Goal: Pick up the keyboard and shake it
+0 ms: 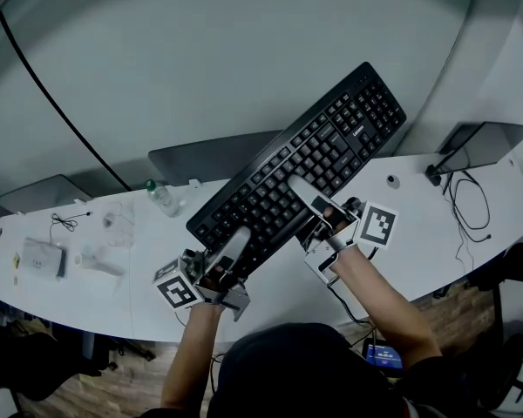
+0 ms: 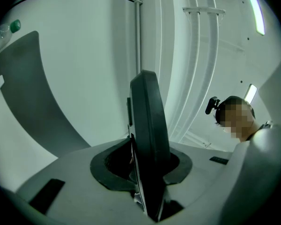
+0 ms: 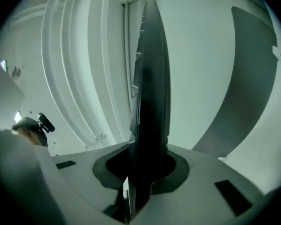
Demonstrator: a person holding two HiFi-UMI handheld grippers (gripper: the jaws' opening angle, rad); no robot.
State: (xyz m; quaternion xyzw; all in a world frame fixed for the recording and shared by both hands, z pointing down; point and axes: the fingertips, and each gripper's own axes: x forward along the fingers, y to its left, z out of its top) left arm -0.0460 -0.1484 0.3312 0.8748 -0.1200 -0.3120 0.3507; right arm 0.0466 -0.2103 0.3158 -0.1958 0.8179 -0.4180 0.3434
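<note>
As the left gripper (image 1: pixel 234 246) and right gripper (image 1: pixel 307 195) clamp their fingers on the lifted keyboard (image 1: pixel 331 138), pickup looks done; shaking remains.

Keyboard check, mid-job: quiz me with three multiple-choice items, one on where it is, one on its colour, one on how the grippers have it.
1. Where is the keyboard?
A lying on the floor
B lifted and tilted above the table
C inside a drawer

2. Its colour?
A black
B white
C silver

3. The left gripper and right gripper are:
A both open, clear of it
B only one holding it
C both shut on its near edge

Answers:
1 B, its far end rises past the table's back edge.
2 A, keys and frame are black.
3 C, each gripper view shows the jaws clamped on the keyboard's edge.
</note>
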